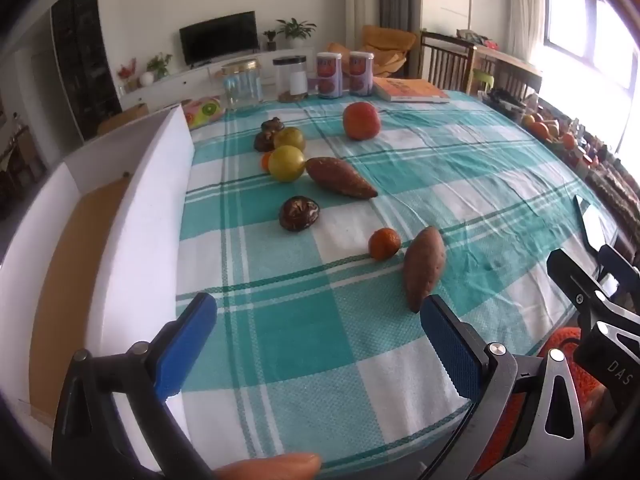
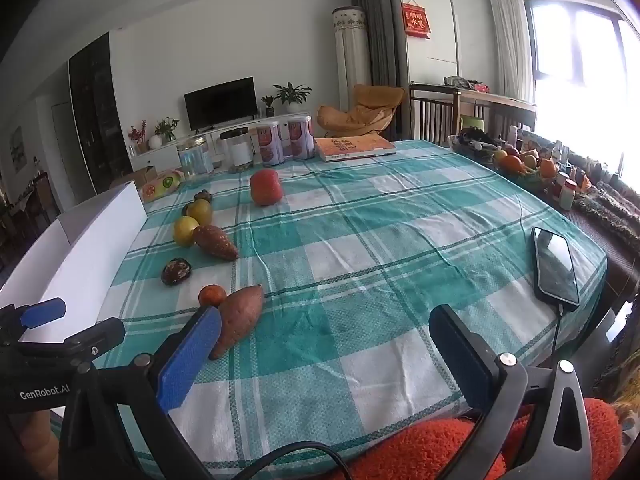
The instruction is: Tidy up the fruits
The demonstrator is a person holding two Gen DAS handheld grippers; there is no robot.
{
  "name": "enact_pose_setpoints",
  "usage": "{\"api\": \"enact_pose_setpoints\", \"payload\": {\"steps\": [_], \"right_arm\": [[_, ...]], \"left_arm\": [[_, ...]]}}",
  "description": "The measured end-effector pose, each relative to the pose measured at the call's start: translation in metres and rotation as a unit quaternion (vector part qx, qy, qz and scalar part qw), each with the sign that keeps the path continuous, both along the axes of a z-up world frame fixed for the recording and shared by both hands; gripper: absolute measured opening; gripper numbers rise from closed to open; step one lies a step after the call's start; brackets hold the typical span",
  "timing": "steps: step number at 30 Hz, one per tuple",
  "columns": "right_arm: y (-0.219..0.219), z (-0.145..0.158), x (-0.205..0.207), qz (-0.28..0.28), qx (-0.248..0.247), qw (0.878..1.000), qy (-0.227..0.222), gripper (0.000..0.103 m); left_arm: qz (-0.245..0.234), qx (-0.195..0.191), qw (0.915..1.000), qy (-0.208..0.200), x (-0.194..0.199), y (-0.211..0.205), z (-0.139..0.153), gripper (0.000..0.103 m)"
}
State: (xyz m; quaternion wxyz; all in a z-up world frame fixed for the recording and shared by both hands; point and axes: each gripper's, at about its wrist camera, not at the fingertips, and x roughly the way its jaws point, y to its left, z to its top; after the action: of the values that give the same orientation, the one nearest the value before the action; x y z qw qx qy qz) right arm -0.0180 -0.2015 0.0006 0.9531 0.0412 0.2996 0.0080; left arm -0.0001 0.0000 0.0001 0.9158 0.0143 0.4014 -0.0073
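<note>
Produce lies on a teal checked tablecloth (image 1: 320,328). A near sweet potato (image 1: 423,266) (image 2: 240,316) lies beside a small tangerine (image 1: 384,243) (image 2: 212,295). Farther off are a dark mushroom (image 1: 299,213) (image 2: 176,271), a second sweet potato (image 1: 340,178) (image 2: 215,242), two yellow-green fruits (image 1: 286,163) (image 2: 185,230), more mushrooms (image 1: 269,132) and a red tomato (image 1: 361,120) (image 2: 265,186). My left gripper (image 1: 316,324) is open and empty above the near table edge. My right gripper (image 2: 326,334) is open and empty, right of the near sweet potato.
A white box (image 1: 148,208) (image 2: 80,256) with a brown floor stands along the table's left side. Jars (image 1: 243,84), cans (image 1: 329,75) and a book (image 1: 410,90) line the far edge. A phone (image 2: 556,266) on a cable lies at the right. A fruit basket (image 2: 520,166) sits beyond it.
</note>
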Motion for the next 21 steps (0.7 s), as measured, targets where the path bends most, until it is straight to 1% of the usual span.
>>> {"api": "enact_pose_setpoints", "payload": {"steps": [5,9,10,12,13,14,15,16,17,19,20,21], "right_arm": [[-0.001,0.002,-0.001,0.000,-0.002,1.000,-0.002,0.103],[-0.003,0.010,-0.002,0.000,-0.018,1.000,-0.003,0.103],[-0.005,0.017,-0.001,-0.001,-0.028,1.000,0.002,0.103],[-0.008,0.032,0.005,-0.010,-0.064,0.997,0.044,0.103],[-0.009,0.045,0.009,-0.010,-0.103,0.991,0.090,0.103],[-0.007,0.053,0.010,0.003,-0.143,0.981,0.133,0.103],[0.000,0.056,0.007,0.028,-0.184,0.969,0.162,0.103],[0.006,0.058,0.002,0.053,-0.213,0.961,0.170,0.103],[0.009,0.060,-0.003,0.072,-0.210,0.961,0.166,0.103],[0.007,0.058,-0.007,0.085,-0.138,0.975,0.150,0.103],[0.005,0.053,-0.007,0.081,-0.108,0.981,0.142,0.103],[0.005,0.044,-0.005,0.074,-0.088,0.985,0.131,0.103]], "left_arm": [[0.007,-0.001,1.0000,0.001,0.001,0.004,0.000,0.102],[0.009,-0.002,1.0000,0.004,0.001,0.004,-0.004,0.102],[0.010,-0.002,0.9999,0.003,0.001,0.005,-0.003,0.102],[0.011,-0.004,0.9999,0.005,0.000,0.008,0.000,0.102],[0.011,-0.009,0.9999,0.004,-0.002,0.007,0.005,0.102],[0.010,-0.019,0.9998,0.001,-0.004,0.007,0.012,0.102],[0.009,-0.029,0.9995,-0.006,-0.006,0.009,0.016,0.102],[0.008,-0.036,0.9993,-0.011,-0.007,0.009,0.020,0.102],[0.008,-0.040,0.9991,-0.013,-0.006,0.010,0.022,0.102],[0.010,-0.038,0.9991,-0.013,-0.003,0.007,0.021,0.102],[0.012,-0.036,0.9992,-0.007,-0.001,0.006,0.018,0.102],[0.014,-0.036,0.9993,0.001,0.001,0.006,0.013,0.102]]}}
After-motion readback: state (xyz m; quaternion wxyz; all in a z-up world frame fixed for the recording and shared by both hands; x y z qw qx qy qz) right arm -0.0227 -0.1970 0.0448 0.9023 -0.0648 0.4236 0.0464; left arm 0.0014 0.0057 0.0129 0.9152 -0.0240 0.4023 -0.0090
